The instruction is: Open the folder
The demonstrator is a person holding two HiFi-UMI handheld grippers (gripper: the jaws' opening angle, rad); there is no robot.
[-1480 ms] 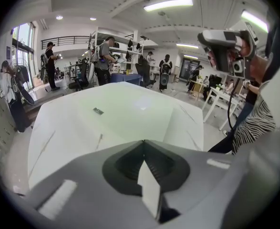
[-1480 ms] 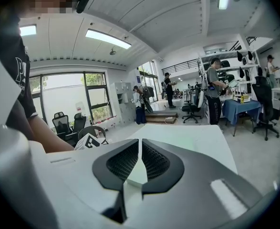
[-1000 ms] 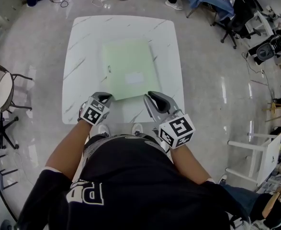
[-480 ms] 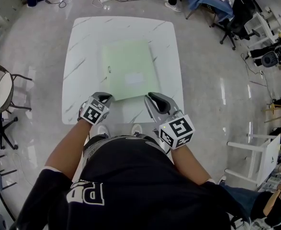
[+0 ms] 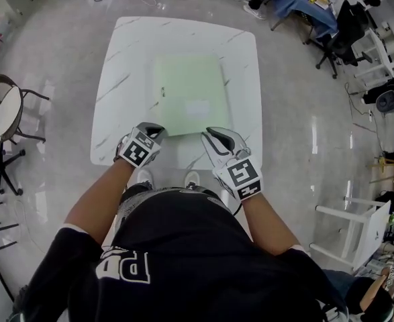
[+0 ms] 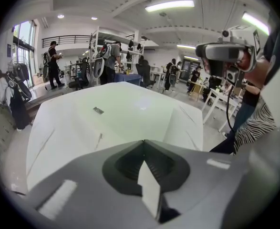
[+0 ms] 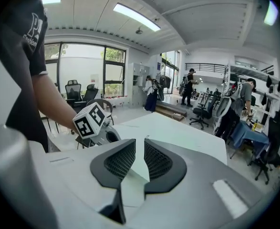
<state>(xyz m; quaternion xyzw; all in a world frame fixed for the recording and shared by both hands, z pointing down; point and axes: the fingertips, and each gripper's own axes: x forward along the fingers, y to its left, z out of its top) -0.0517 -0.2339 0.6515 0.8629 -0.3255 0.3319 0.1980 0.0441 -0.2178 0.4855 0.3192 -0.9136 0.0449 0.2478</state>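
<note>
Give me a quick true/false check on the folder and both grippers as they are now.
1. The green folder lies closed and flat on the white table. True.
2. The right gripper has its jaws pressed together. False: a narrow gap separates them.
3. The left gripper has its jaws spread wide. False: their tips meet.
4. Both grippers sit at the folder's edge nearest the person. True.
5. The folder hangs over the table's edge. False: it lies wholly on the tabletop.
</note>
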